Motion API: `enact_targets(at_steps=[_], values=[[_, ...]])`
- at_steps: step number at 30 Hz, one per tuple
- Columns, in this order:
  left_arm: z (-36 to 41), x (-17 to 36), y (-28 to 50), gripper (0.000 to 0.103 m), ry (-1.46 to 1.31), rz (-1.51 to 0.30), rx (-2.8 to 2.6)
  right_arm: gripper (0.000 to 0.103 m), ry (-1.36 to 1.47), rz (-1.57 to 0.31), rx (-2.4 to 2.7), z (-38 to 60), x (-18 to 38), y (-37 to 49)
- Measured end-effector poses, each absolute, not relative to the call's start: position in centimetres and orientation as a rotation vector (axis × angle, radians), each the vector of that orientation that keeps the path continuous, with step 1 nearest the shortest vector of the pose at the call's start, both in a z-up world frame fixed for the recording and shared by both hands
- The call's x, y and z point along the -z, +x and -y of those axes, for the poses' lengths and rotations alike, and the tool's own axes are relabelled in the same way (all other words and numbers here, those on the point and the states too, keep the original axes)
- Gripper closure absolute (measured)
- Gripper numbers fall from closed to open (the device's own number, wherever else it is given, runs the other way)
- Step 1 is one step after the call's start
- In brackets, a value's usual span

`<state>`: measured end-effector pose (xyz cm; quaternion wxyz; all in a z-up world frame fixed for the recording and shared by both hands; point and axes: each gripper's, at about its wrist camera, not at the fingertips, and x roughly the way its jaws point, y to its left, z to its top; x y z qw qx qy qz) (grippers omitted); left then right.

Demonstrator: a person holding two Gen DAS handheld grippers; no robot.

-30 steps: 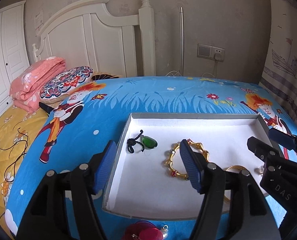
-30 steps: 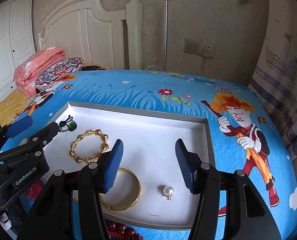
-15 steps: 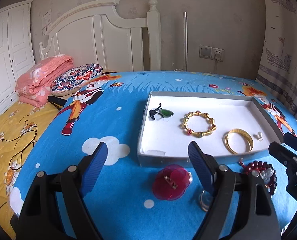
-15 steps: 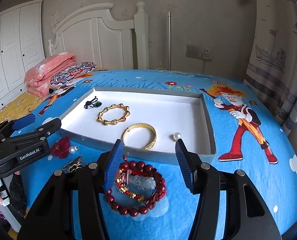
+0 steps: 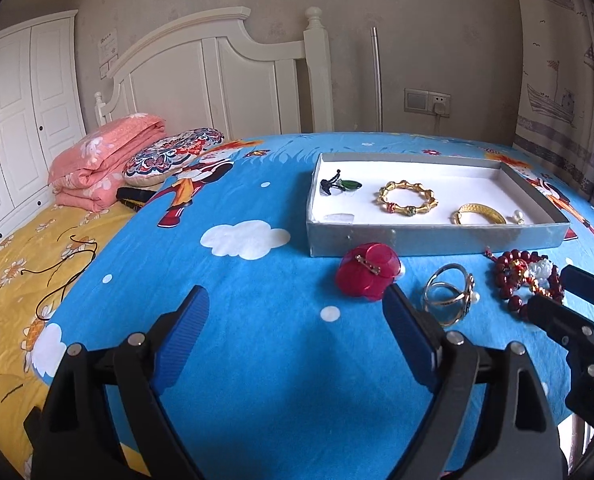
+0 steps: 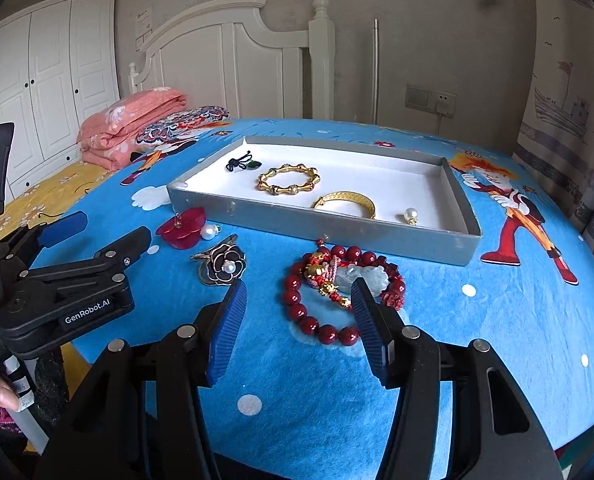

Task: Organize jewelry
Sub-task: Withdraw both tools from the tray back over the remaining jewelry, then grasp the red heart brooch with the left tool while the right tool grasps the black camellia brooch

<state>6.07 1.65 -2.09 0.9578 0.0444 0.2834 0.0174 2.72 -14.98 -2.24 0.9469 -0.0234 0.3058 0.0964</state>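
Both grippers hang over the blue bedspread point(image 5: 225, 304) in front of the grey tray point(image 6: 321, 222), nothing between their jaws; the left gripper point(image 5: 295, 338) has just been spreading wider, and the right gripper point(image 6: 299, 326) stands partly open above the red bead bracelet point(image 6: 339, 294). I'd lower the right one squarely so its pads straddle a strand of the beads, not the pale charm. The red brooch point(image 5: 369, 276) and flower ring point(image 6: 223, 266) lie just beside it, perhaps touching each other. Lift well clear of the tray's near wall; the right half inside is free.
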Motion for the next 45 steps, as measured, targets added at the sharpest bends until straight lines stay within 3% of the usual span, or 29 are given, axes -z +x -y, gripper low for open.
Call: enact_targets(at_steps=[11, 15, 29, 31, 33, 45], values=[[-4.2, 2.3, 6.3, 0.017, 0.038, -0.606, -0.078, 0.049, -0.056, -0.625, -0.225, 12.0, 2.3, 4.1], [-5.5, 2.4, 6.5, 0.017, 0.022, -0.621, -0.085, 0.042, -0.055, -0.646, -0.224, 10.8, 2.7, 5.1], [-6.7, 2.4, 7.6, 0.017, -0.012, -0.638, -0.052, 0.042, -0.077, -0.741, -0.157, 8.8, 4.1, 8.2], [-6.7, 2.5, 7.7, 0.017, -0.017, -0.645, -0.046, 0.047, -0.088, -0.733, -0.159, 8.7, 4.1, 8.2], [-6.6, 2.5, 7.7, 0.017, -0.019, -0.647, -0.041, 0.065, -0.096, -0.721, -0.182, 8.6, 4.1, 8.1], [-3.5, 2.2, 8.5, 0.017, -0.011, -0.67, 0.027, 0.065, -0.08, -0.621, -0.143, 11.5, 2.1, 5.8]])
